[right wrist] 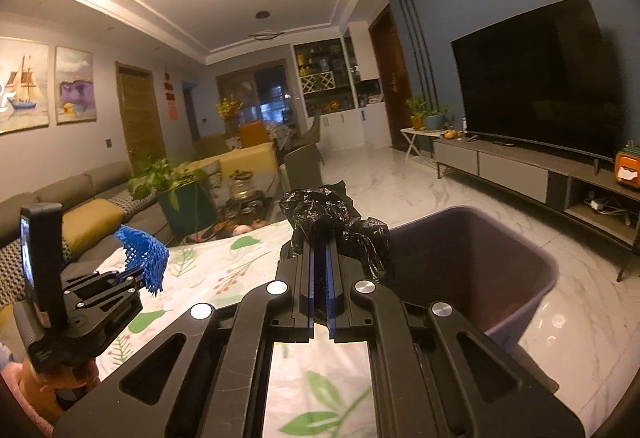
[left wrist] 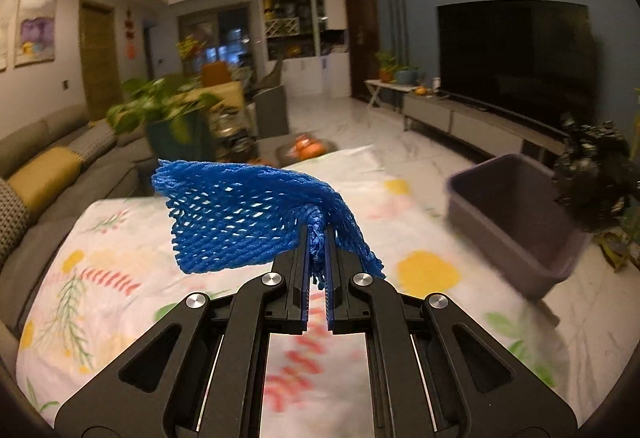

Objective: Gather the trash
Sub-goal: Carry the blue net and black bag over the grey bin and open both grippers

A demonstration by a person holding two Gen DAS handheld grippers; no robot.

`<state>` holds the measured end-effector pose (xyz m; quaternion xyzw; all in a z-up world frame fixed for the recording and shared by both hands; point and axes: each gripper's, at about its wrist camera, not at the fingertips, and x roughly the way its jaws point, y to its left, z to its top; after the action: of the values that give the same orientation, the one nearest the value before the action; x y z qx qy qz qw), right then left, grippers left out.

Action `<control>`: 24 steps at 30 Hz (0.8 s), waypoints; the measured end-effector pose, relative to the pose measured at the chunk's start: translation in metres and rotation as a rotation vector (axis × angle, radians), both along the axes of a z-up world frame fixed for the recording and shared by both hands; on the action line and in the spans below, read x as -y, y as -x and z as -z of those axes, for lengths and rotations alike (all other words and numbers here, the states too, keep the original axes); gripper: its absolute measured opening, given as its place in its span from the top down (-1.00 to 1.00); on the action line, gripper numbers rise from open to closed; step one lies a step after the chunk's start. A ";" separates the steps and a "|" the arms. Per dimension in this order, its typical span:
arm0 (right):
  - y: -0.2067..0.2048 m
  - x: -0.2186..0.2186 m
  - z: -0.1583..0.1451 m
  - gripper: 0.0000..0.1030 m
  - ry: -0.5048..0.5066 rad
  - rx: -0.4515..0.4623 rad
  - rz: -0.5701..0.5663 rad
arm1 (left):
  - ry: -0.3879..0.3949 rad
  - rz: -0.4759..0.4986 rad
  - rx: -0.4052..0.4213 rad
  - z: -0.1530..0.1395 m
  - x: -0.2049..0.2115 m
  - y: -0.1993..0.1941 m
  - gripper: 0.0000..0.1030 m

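We hold: left tongs (left wrist: 318,238) clamping blue foam net (left wrist: 240,214); right tongs (right wrist: 320,250) clamping black plastic bag (right wrist: 324,208), beside purple bin (right wrist: 532,290).

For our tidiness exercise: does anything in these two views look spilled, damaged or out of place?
Nothing stands out. The blue foam mesh sleeve is pinched in the left gripper, the crumpled black plastic bag in the right gripper, and the purple plastic bin stands upright at the table's edge.

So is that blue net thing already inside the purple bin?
No, the blue net is pinched in the left gripper above the table, beside the bin.
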<state>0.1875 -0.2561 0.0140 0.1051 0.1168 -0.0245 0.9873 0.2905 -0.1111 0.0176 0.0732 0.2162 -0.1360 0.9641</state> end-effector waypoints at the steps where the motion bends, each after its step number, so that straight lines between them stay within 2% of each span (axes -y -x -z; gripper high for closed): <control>1: 0.002 0.005 0.000 0.90 -0.001 0.004 0.009 | 0.003 0.014 0.003 -0.002 0.007 0.001 0.90; 8: 0.011 0.050 -0.001 0.90 -0.008 0.026 0.096 | 0.039 0.165 0.015 -0.016 0.072 0.014 0.90; 14: 0.008 0.085 0.008 0.90 -0.026 0.014 0.146 | 0.059 0.277 0.015 -0.012 0.127 0.015 0.89; 24: -0.006 0.109 0.019 0.90 -0.047 0.008 0.161 | 0.141 0.450 -0.021 0.001 0.174 0.001 0.88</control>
<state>0.1933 -0.3650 -0.0053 0.1375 0.1047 -0.1004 0.9798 0.2896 -0.2853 0.0167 0.0505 0.1942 -0.3630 0.9099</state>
